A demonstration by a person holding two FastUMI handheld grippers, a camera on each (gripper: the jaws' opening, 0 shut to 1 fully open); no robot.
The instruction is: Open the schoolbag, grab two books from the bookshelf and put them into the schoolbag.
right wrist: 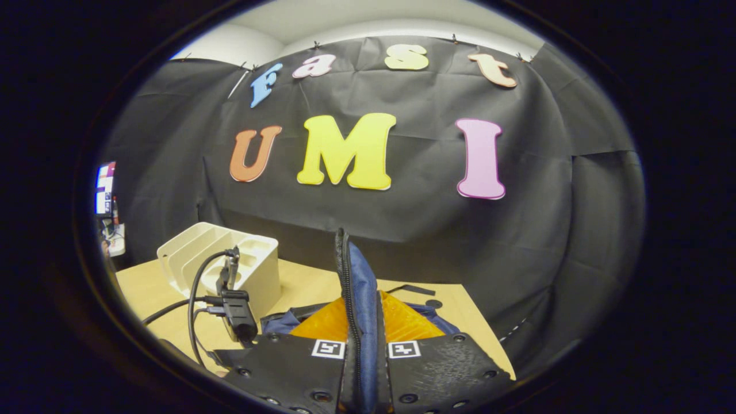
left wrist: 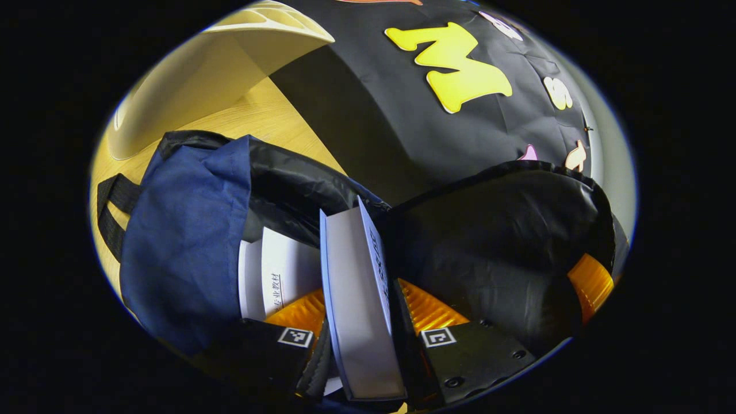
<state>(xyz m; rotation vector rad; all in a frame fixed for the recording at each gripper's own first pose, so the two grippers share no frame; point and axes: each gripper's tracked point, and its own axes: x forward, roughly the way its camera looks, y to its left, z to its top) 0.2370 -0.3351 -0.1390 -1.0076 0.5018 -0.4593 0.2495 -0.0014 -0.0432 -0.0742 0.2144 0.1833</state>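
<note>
My left gripper (left wrist: 362,313) is shut on a thick book (left wrist: 359,287) with a blue cover, held spine-up over the open mouth of the navy schoolbag (left wrist: 184,241). The bag's black lining (left wrist: 506,247) gapes to the right. A white book (left wrist: 279,279) lies inside the bag, left of the held one. My right gripper (right wrist: 362,330) is shut on the schoolbag's zipper edge (right wrist: 351,276) and holds it upright. In the right gripper view, the left gripper's body (right wrist: 238,313) with its cables hangs just left of the bag.
The cream bookshelf (left wrist: 230,69) stands on the wooden table (left wrist: 270,115) behind the bag; it also appears as the bookshelf (right wrist: 230,259) at the left. A black bag strap (left wrist: 112,213) lies on the table. The booth's black cloth wall rises close behind.
</note>
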